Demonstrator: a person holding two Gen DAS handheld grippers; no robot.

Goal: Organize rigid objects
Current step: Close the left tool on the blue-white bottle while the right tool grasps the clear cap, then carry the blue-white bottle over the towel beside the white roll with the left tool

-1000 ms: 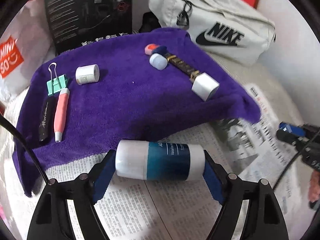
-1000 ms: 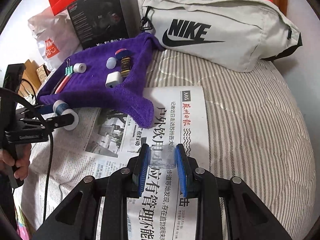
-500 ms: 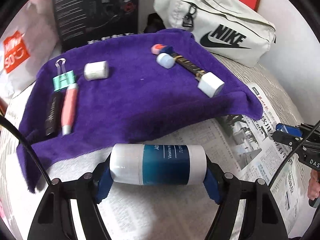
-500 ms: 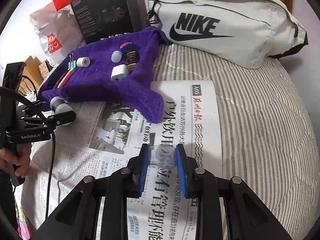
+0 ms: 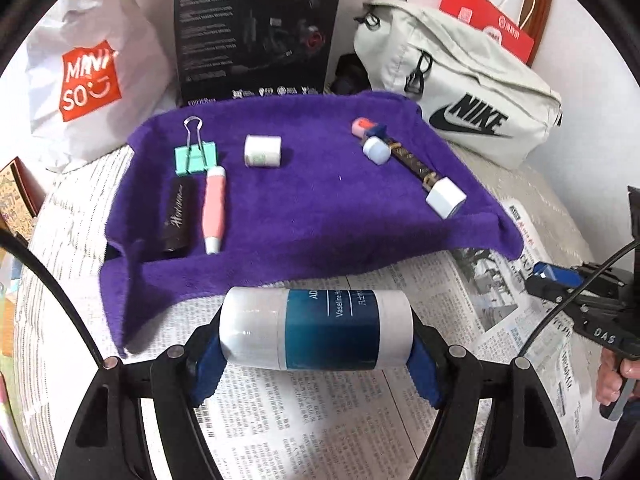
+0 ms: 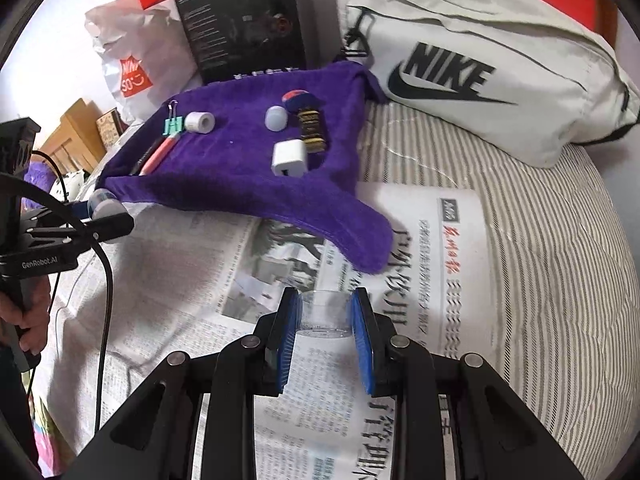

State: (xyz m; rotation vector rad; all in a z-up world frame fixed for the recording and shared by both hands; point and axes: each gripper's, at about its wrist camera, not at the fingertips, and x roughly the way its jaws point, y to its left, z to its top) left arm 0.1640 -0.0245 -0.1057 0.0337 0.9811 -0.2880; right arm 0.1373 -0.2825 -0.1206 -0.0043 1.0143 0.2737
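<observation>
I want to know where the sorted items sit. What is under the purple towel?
Newspaper shows under the purple towel at its near edge, and striped bedding at its right side. Whatever lies beneath the towel's middle is covered and cannot be seen.

Vaseline bottle [image 5: 316, 330] between left fingers [image 5: 206, 368]

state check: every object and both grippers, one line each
left gripper: shut on Vaseline tube, end to end
Vaseline tube: held sideways, cap on
right gripper: shut on clear plastic cup
clear plastic cup: upright, looks empty
binder clip: closed, flat on purple towel
pink pen: lying on towel
white charger: unplugged, port facing camera
Nike bag: zipped shut
purple towel: spread over newspaper
</observation>
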